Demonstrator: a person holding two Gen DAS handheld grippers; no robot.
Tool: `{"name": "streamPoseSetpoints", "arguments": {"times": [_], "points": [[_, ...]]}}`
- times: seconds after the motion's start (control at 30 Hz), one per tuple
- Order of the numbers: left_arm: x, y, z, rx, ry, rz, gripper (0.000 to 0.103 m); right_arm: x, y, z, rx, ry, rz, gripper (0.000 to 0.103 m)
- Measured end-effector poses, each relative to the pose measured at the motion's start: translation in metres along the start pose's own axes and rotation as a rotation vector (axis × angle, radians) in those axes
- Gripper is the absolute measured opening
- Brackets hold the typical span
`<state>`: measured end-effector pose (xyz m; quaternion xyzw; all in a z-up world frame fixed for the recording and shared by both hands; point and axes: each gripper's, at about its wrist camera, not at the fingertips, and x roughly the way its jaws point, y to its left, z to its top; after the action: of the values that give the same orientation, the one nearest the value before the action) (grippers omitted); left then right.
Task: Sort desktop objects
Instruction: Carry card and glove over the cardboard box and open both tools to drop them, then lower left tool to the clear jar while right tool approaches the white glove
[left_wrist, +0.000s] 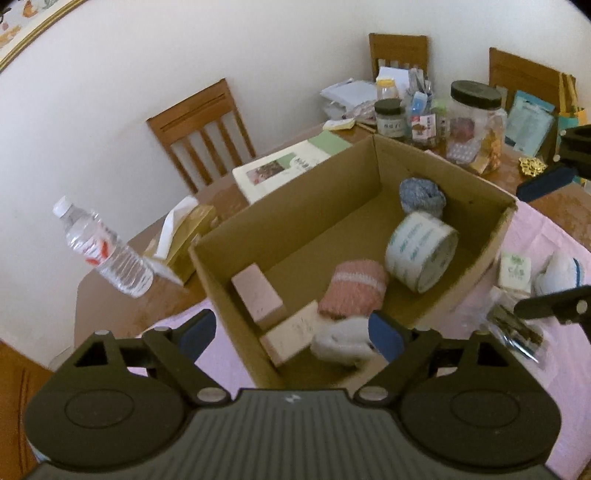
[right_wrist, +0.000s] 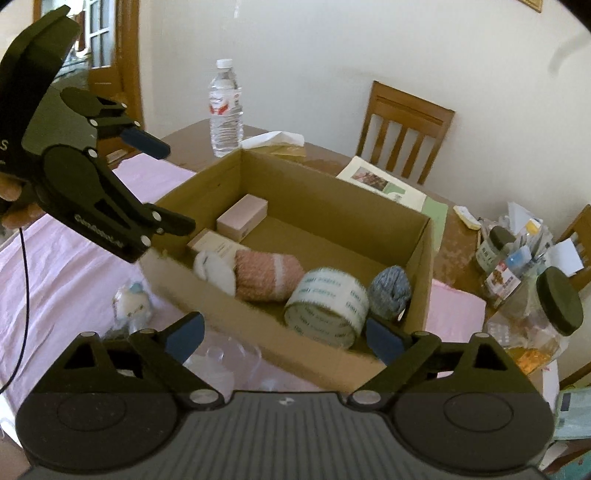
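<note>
Claws both wide and empty: left claw (left_wrist: 291, 334) poised over cardboard box (left_wrist: 509, 218), right claw (right_wrist: 284, 338) low beside it. Tape roll (right_wrist: 327, 308), socks, small boxes already gathered inside; leftovers waiting on the counter (right_wrist: 74, 280).

Lying in the open brown cardboard box (left_wrist: 236, 236): a white tape roll (left_wrist: 421, 254) between a pink knitted roll (left_wrist: 352, 293) and a grey yarn ball (left_wrist: 422, 195).

Your wooden table (right_wrist: 456, 236), partly under a pink cloth (right_wrist: 74, 266)

You've got the cardboard box (right_wrist: 291, 343) on the cloth; water bottle (right_wrist: 225, 110), booklet (right_wrist: 384, 182) and jars (left_wrist: 476, 122) (far end) sit on wood.
</note>
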<state>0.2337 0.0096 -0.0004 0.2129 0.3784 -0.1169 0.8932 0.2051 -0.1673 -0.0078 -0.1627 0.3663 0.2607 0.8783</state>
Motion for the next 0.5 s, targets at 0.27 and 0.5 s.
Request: {"name": "streamPoseSetpoints", "arguments": {"times": [0.27,0.5], "points": [[-0.018,-0.024,-0.016,-0.061,0.065,0.036,0.093,-0.018,-0.005,-0.028,-0.007,-0.015,0.055,0.098],[-0.024,-0.035,-0.03,-0.12,0.102,0.035,0.096,-0.031,-0.007,-0.047,0.006,-0.021,0.056,0.101]]}}
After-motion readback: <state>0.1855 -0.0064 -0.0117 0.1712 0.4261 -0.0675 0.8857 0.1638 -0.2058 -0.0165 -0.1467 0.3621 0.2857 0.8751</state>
